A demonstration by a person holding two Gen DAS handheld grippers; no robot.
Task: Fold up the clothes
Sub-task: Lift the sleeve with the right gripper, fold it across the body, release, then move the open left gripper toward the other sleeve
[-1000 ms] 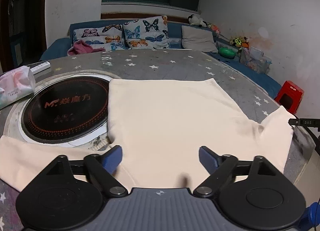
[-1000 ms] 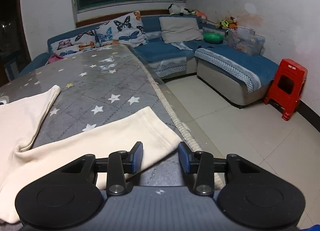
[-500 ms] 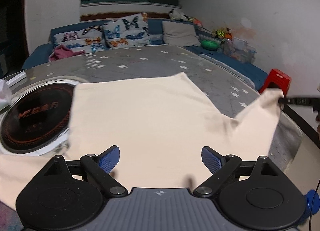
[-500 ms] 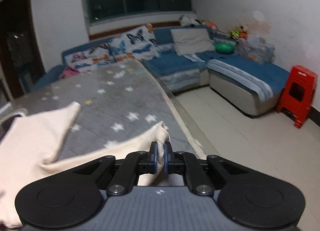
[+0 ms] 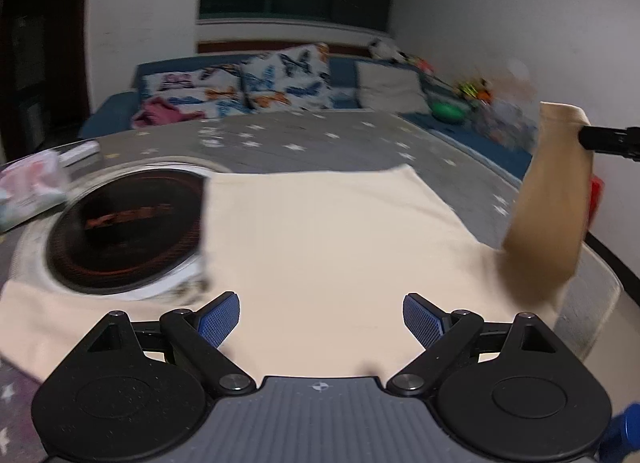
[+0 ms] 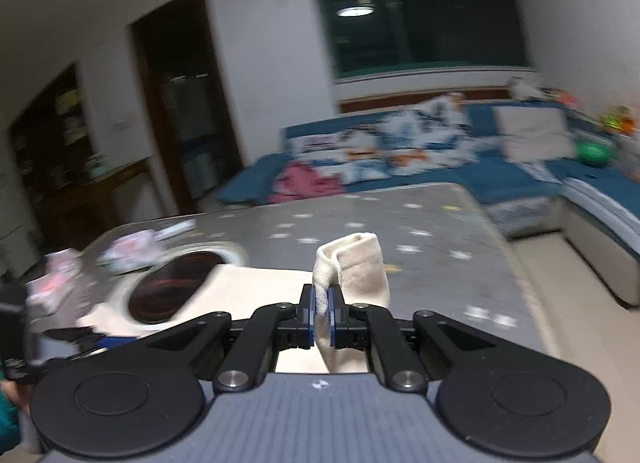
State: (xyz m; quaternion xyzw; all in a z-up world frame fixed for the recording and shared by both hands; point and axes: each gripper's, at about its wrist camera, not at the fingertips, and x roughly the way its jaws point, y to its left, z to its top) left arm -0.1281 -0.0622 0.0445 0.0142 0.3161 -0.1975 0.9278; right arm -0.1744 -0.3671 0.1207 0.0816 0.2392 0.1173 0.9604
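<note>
While my right gripper pinches the cream shirt's sleeve aloft, my left gripper hangs wide open, empty, over the shirt.

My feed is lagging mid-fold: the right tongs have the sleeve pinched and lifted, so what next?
Probably carry the sleeve inward over the shirt body and lay it flat. The right tongs are shut on its cuff, it hangs clear of the table, and the left tongs are open, holding nothing.

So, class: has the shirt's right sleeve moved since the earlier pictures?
Yes. The sleeve, pinched by the right gripper, has risen off the table, now hanging up against the wall.
</note>
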